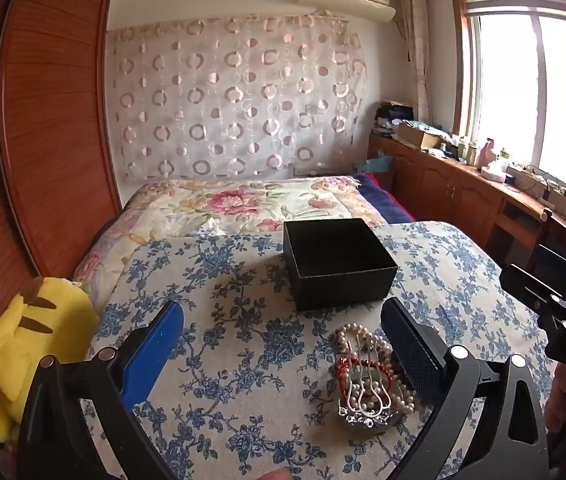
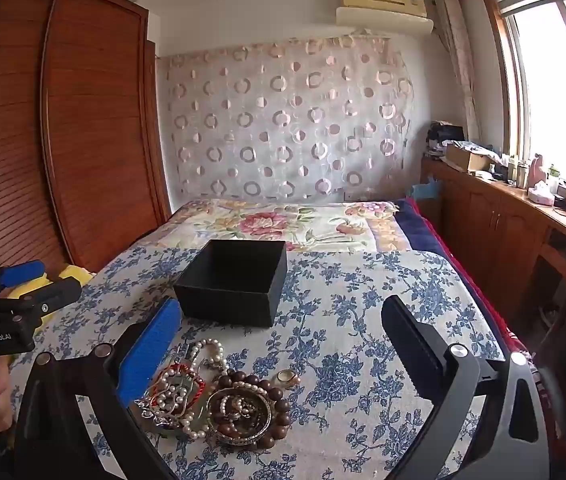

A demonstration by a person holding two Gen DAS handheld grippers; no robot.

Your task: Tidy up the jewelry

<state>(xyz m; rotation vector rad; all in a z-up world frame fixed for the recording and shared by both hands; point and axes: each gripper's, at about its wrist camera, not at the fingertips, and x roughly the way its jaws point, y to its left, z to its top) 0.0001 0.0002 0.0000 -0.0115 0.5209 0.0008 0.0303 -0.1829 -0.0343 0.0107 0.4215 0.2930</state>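
Note:
An open black box [image 1: 337, 262] stands empty on the blue-flowered cloth; it also shows in the right wrist view [image 2: 235, 282]. A pile of jewelry [image 1: 367, 384] lies in front of it: a pearl necklace, a red cord bracelet, a silver pearl hair comb. In the right wrist view the pile [image 2: 207, 400] also holds a dark wooden bead bracelet [image 2: 271, 412], a round metal bangle [image 2: 239, 410] and a ring [image 2: 288, 377]. My left gripper [image 1: 283, 320] is open, the pile by its right finger. My right gripper [image 2: 281, 320] is open above the pile.
A yellow plush toy [image 1: 31, 344] sits at the left edge of the cloth [image 1: 223, 360]. A flowered quilt [image 1: 243, 204] covers the bed behind. A wooden wardrobe [image 1: 51, 120] stands left; a wooden counter [image 1: 463, 184] with clutter runs under the window at right.

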